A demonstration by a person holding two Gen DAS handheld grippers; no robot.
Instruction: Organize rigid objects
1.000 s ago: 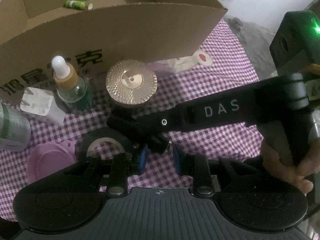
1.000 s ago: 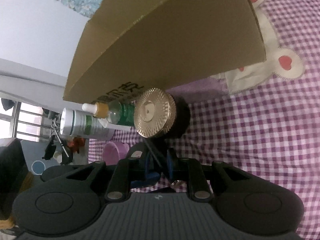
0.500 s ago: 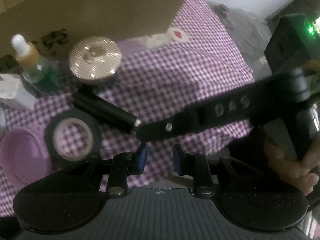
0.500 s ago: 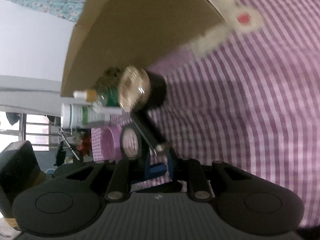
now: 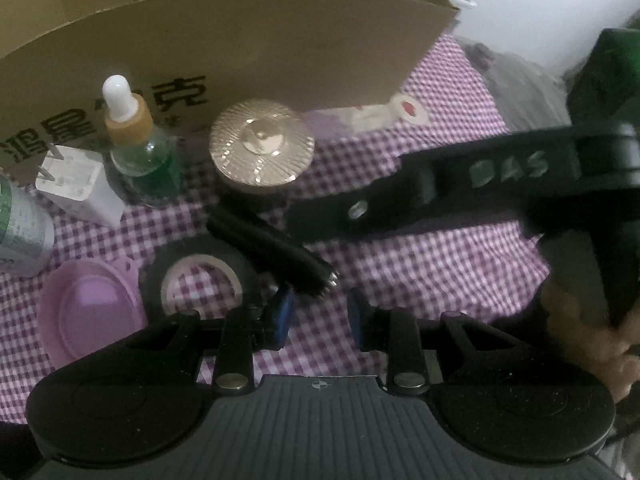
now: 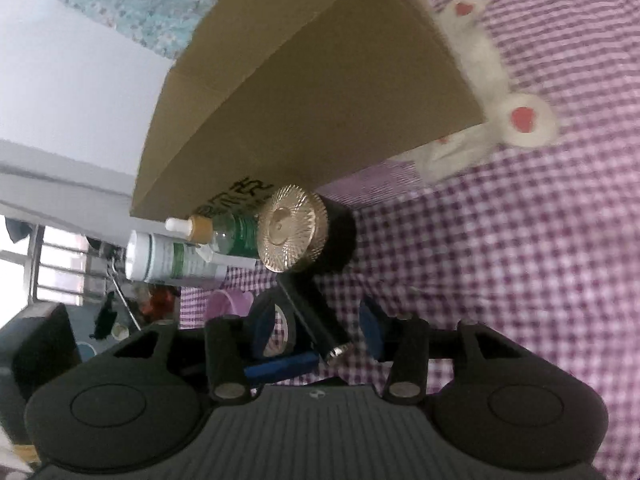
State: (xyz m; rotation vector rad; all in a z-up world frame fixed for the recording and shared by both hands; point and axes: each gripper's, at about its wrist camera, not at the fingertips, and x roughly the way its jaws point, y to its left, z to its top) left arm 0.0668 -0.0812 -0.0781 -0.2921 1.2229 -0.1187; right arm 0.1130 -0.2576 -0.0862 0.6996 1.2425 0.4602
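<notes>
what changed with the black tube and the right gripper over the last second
The right gripper, which was clamped on the black tube, is opening; its pads no longer press the tube, which now lies on the checked cloth against the tape roll. The gold-lidded jar, dropper bottle, cardboard box and left gripper stayed as they were.

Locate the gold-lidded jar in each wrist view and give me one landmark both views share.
Left wrist view: the gold-lidded jar stands upper centre, in front of the cardboard box, right of the dropper bottle.
Right wrist view: the jar appears centre, tilted by the camera angle, below the box, with the dropper bottle to its left.
Shared landmark: the black cylinder lying just below the jar.
</notes>
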